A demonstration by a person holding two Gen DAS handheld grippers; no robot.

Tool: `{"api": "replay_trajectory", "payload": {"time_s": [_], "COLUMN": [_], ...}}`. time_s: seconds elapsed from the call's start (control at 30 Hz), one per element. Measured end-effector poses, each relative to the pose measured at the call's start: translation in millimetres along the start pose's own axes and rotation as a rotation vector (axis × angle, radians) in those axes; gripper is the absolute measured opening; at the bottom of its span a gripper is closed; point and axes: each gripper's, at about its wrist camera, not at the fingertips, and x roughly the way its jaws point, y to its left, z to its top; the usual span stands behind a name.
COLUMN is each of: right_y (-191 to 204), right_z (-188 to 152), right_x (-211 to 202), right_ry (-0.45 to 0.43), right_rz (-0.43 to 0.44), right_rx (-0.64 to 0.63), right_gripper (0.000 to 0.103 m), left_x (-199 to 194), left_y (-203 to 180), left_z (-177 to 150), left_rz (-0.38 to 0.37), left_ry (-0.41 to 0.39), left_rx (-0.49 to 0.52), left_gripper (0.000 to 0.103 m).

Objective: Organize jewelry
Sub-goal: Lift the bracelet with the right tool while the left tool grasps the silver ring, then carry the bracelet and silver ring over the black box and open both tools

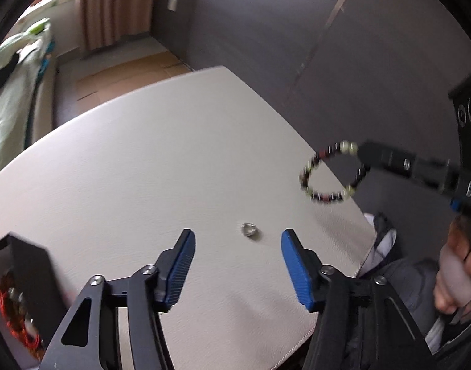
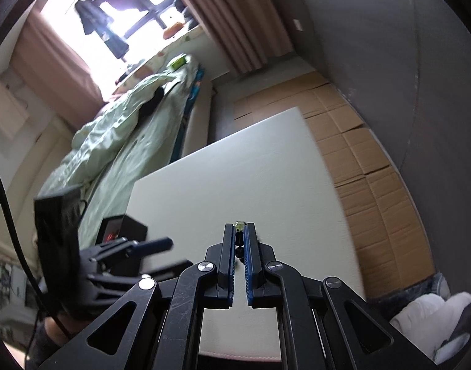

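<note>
While my right claw (image 2: 241, 231) is pinched tight on the beaded bracelet (image 1: 331, 172), dangling it above the white surface (image 1: 143, 160), my left claw (image 1: 237, 237) gapes wide just over a small ring (image 1: 249, 229), silver I think, lying there.

Counter (image 1: 143, 169): white, filling my frame's centre.
Ring (image 1: 249, 230): lower centre.
Black box (image 1: 26, 277): lower-left edge.

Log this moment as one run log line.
right gripper: shut on beaded bracelet, lifted | left gripper: open over ring | table
</note>
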Motion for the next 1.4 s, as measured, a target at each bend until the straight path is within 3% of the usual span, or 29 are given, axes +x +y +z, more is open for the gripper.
{"api": "replay_trajectory", "payload": {"time_s": [0.27, 0.37, 0.63, 0.7, 0.77, 0.87, 1.03, 1.4], "right_y": [-26.5, -33.8, -39.1, -39.0, -37.9, -35.0, -28.5, -5.0], "right_z": [1.8, 2.3, 0.6, 0.1, 0.1, -0.1, -1.1, -0.9], "right_x": [-9.4, -12.5, -16.9, -17.4, -16.2, -13.6, -8.4, -3.2], "right_ry": [-0.019, -0.02, -0.025, -0.027, -0.026, -0.022, -0.011, -0.017], "right_rz": [-0.011, -0.012, -0.007, -0.005, -0.002, 0.001, 0.001, 0.041], "right_rx": [0.057, 0.062, 0.066, 0.063, 0.064, 0.062, 0.041, -0.004], "right_gripper": [0.006, 0.006, 0.006, 0.006, 0.006, 0.006, 0.006, 0.006], "left_x": [24.9, 32.8, 45.1, 45.6, 46.3, 44.8, 27.0, -57.7], "left_y": [-24.5, -23.9, -19.8, -20.1, -21.0, -16.9, -10.7, 27.8], "left_z": [0.2, -1.6, -2.9, -2.1, -1.7, -1.4, -1.4, -4.4], "left_rz": [0.041, 0.058, 0.078, 0.09, 0.12, 0.102, 0.091, 0.117], "left_ry": [0.031, 0.039, 0.047, 0.038, 0.032, 0.031, -0.004, -0.139], "left_rx": [0.155, 0.165, 0.17, 0.173, 0.189, 0.167, 0.142, 0.013], "left_gripper": [0.05, 0.042, 0.035, 0.029, 0.013, 0.013, 0.013, 0.013]}}
